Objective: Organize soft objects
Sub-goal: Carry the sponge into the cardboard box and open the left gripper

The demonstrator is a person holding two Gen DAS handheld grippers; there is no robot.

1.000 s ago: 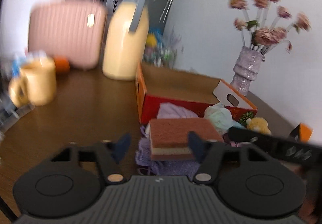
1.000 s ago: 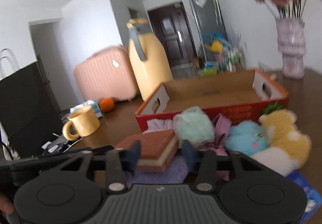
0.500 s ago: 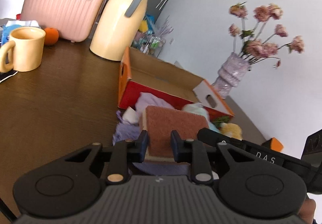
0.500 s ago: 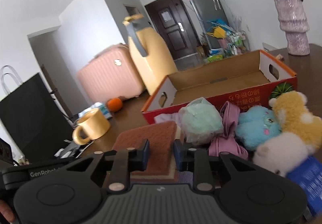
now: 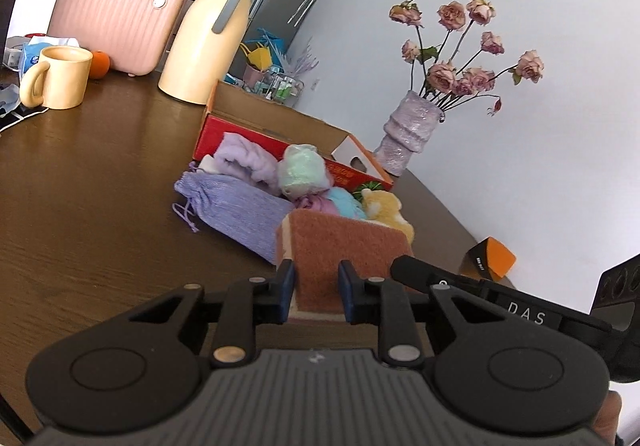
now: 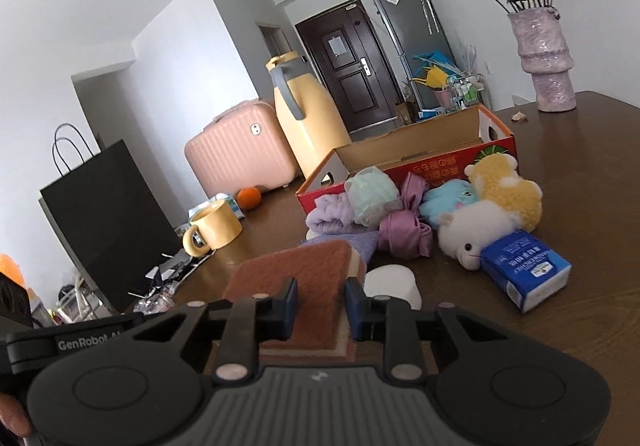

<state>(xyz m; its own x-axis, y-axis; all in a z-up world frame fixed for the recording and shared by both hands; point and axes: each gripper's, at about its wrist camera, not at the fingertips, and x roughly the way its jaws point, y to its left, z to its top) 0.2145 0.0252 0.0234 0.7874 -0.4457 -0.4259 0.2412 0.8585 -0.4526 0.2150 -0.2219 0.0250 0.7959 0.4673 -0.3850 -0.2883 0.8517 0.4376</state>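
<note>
A sponge (image 5: pixel 344 242) with a brown scouring top and cream foam beneath is held clear of the table by both grippers, one at each end. My left gripper (image 5: pixel 316 286) is shut on it, and my right gripper (image 6: pixel 320 306) pinches the sponge (image 6: pixel 304 266) from the opposite side. Beyond it lies the soft pile: a purple knitted pouch (image 5: pixel 236 205), a lilac cloth (image 5: pixel 244 157), a mint bundle (image 6: pixel 372 193), a pink satin cloth (image 6: pixel 404 230) and blue (image 6: pixel 448 201), yellow (image 6: pixel 504 181) and white (image 6: pixel 480 226) plush toys. Behind the pile stands an open red cardboard box (image 6: pixel 420 149).
A blue tissue pack (image 6: pixel 524 270) and a white block (image 6: pixel 392 282) lie near the plush toys. A yellow mug (image 5: pixel 60 77), cream thermos jug (image 5: pixel 200 45), pink case (image 5: pixel 116 29) and orange (image 5: pixel 98 63) stand at the left. A flower vase (image 5: pixel 408 133) is far right, a black bag (image 6: pixel 104 205) left.
Both grippers closed on the sponge's ends, lifted it off the purple pouch and drew it back from the pile and box.
</note>
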